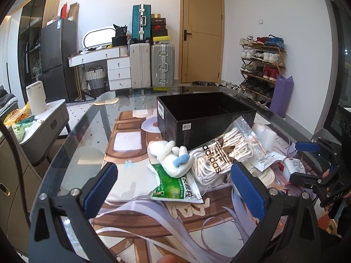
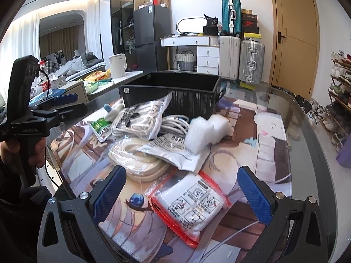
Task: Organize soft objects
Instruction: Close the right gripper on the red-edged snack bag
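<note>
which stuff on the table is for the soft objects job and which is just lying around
For the job:
- white plush toy
- green packet
- adidas lace bag
- rope coil
- red-edged zip bag
- white foam pieces
- black box

Lying about:
- white kettle
- suitcases
- shoe rack

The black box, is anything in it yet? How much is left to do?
Nothing looks done: the visible part of the black box is empty. Nothing is in hand; the left gripper and right gripper are open. Left: the plush toy, green packet, laces bag, rope, foam, red-edged packet.
</note>
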Demonstrator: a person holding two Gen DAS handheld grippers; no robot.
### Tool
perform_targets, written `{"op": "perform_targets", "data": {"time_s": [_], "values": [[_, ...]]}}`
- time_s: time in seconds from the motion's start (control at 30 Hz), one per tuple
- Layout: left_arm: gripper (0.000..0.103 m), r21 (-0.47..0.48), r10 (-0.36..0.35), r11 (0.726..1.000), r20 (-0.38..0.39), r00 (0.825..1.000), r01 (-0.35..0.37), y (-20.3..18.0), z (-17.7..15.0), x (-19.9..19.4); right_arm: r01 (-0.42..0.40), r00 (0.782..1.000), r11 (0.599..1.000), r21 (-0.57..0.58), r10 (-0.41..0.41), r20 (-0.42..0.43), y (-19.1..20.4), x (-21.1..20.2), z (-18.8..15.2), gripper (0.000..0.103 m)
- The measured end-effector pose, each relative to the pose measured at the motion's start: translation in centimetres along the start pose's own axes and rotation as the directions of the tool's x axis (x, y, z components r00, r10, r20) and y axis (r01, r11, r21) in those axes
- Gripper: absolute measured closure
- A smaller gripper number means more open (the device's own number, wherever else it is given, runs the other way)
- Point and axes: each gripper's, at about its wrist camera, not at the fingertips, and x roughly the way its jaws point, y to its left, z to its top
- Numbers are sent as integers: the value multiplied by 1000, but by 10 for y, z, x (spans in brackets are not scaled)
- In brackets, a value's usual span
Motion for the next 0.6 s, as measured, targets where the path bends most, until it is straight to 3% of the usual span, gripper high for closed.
{"op": "perform_targets", "data": {"time_s": [0.6], "values": [[0,-5,4,1000,-114,993,-4,2,-12,31,50,994,999,7,-49,-93,-4,15,-22,3]]}}
